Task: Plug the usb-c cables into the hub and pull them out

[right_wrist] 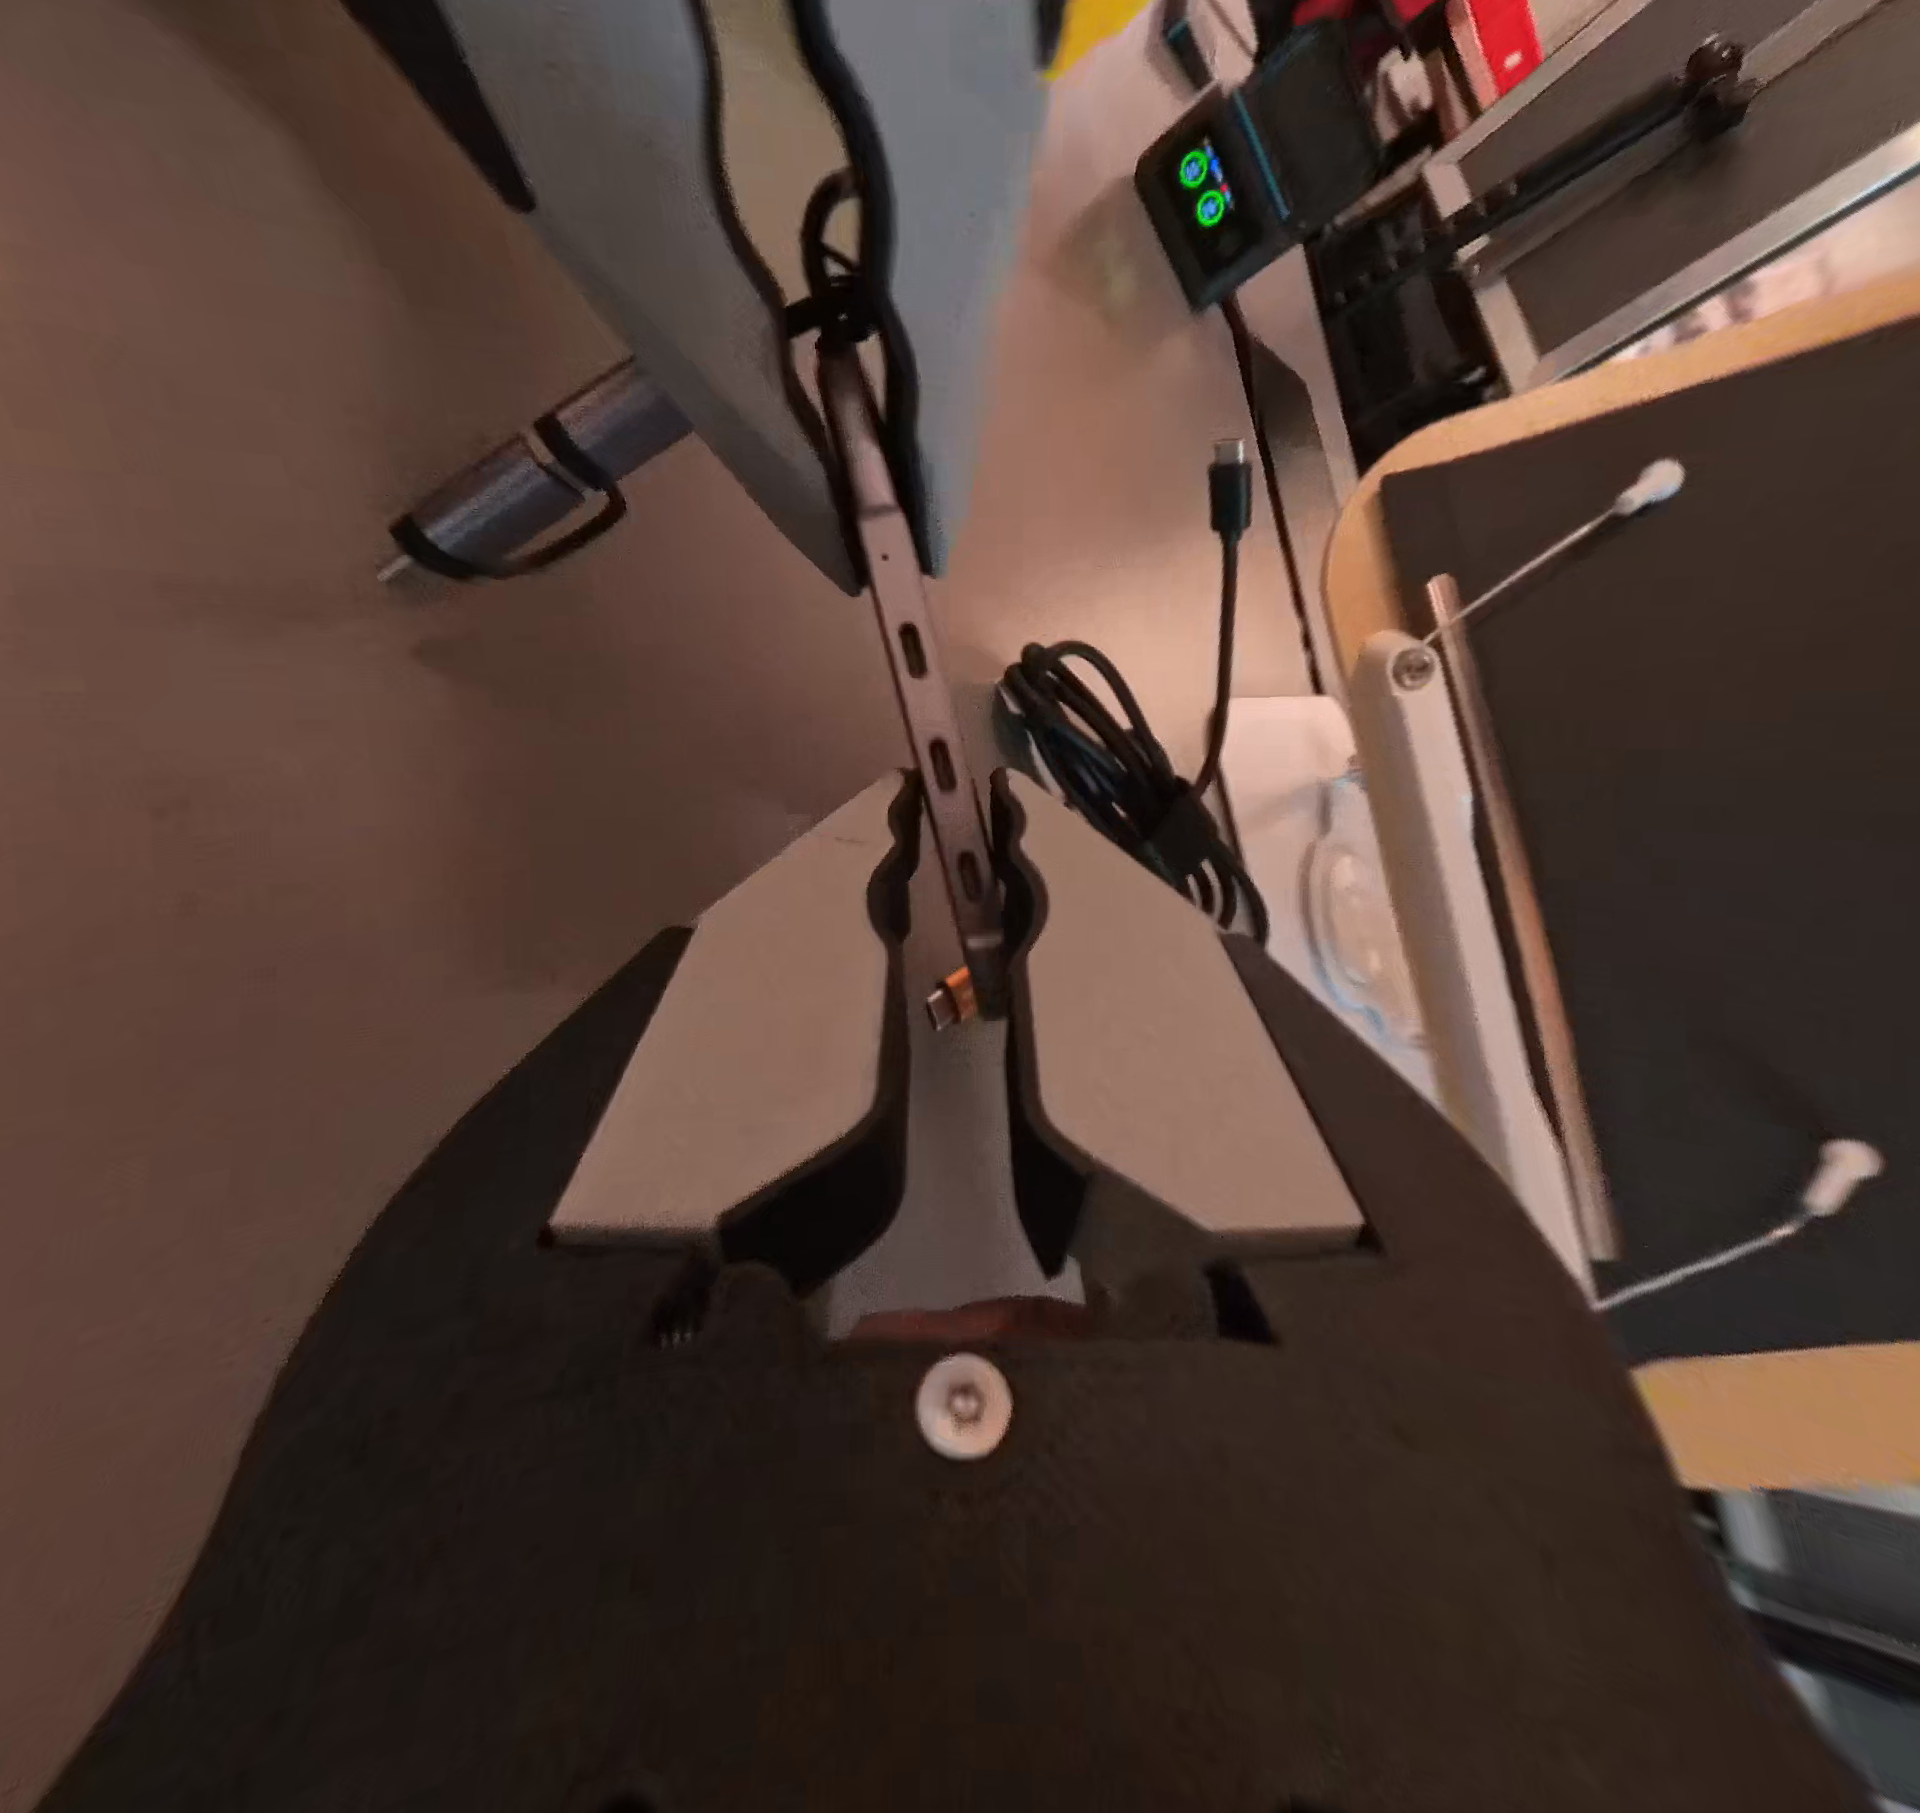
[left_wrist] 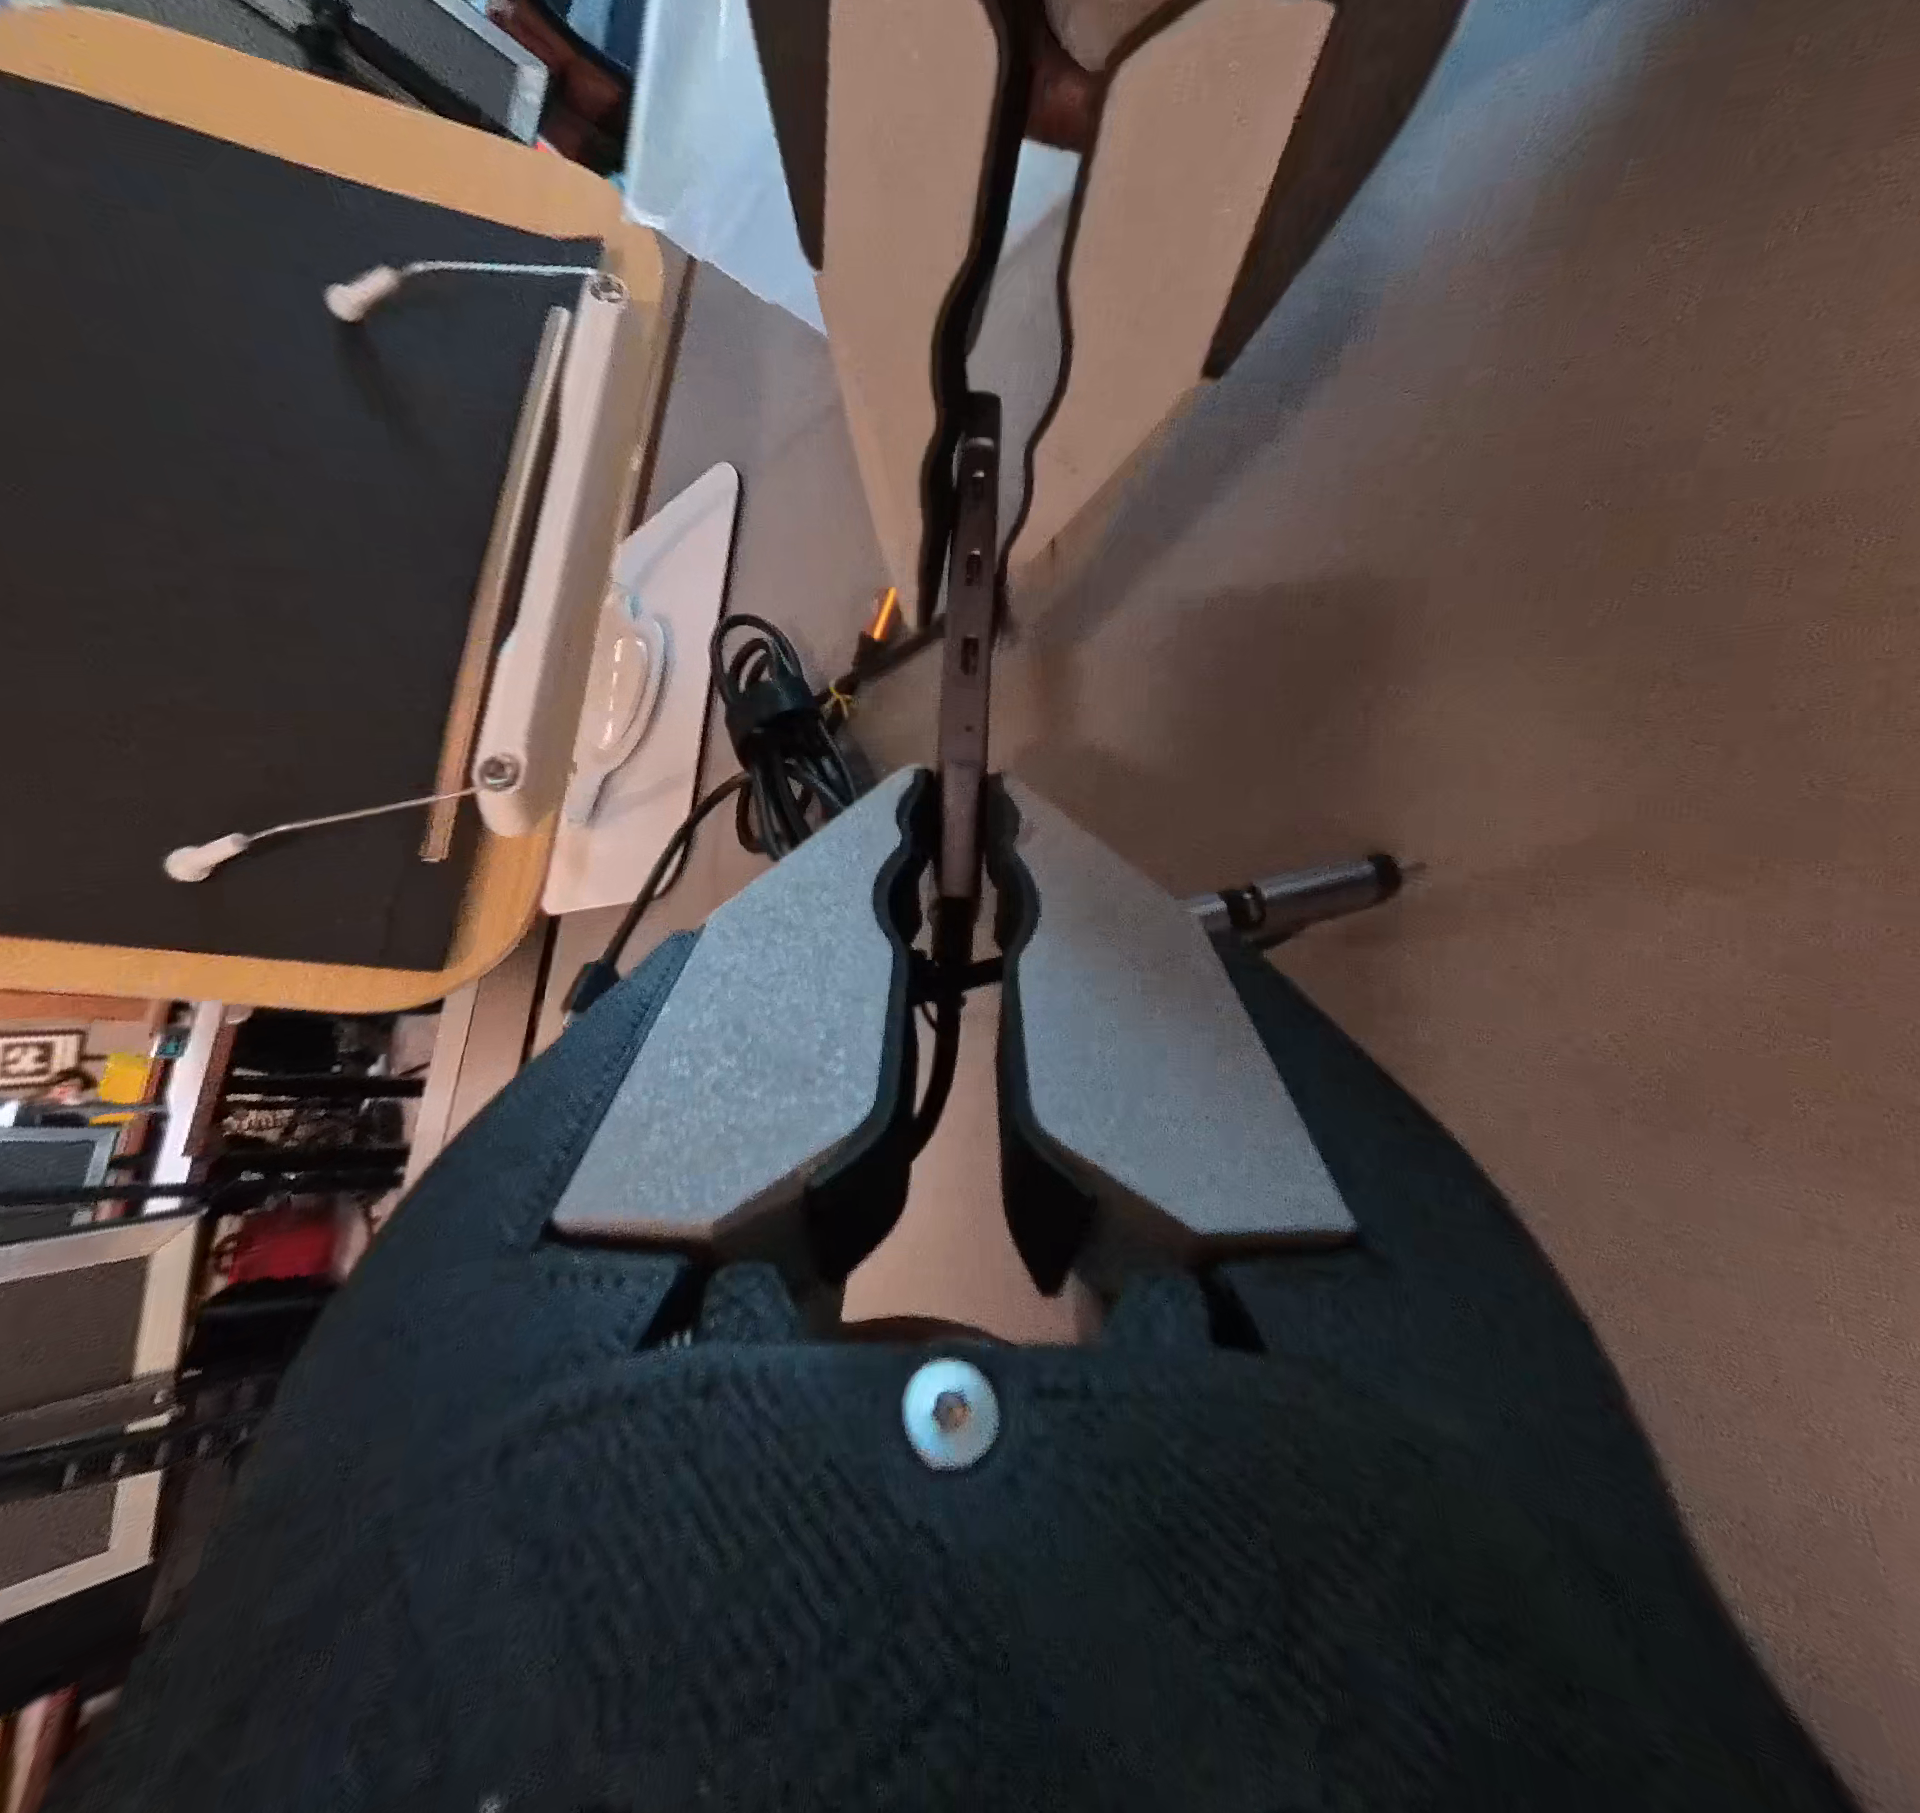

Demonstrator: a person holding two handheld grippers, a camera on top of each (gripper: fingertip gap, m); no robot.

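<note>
While both grippers meet over the tan tabletop (left_wrist: pixel 1558 568), the slim grey hub (left_wrist: pixel 964 683) is held edge-on between them. The left gripper (left_wrist: pixel 961 833) is clenched on one end of the hub, its grey fingers (left_wrist: pixel 790 984) pressed to either flat face, and a thin black cable leaves the hub's end behind the fingertips. In the right wrist view, the right gripper (right_wrist: pixel 951 828) stands around the hub's (right_wrist: pixel 920 683) other end; its jaws are close to the body, but whether they actually press it I cannot tell. An orange-tipped usb-c plug (right_wrist: pixel 954 1003) sits in that gap, just beside the end of the hub, and the row of ports along the hub's narrow edge looks unfilled.

On the table near the hub lies a bundled black cable (right_wrist: pixel 1112 776) with a loose usb-c connector (right_wrist: pixel 1231 490) stretched away from it. A small dark cylindrical tool (left_wrist: pixel 1299 896) lies apart on the bare surface. A white pad (left_wrist: pixel 655 683) rests beside a black board with a light wooden rim (left_wrist: pixel 260 537). Farther back, a small device with green lights (right_wrist: pixel 1210 205) sits among cluttered shelves and dark cases.
</note>
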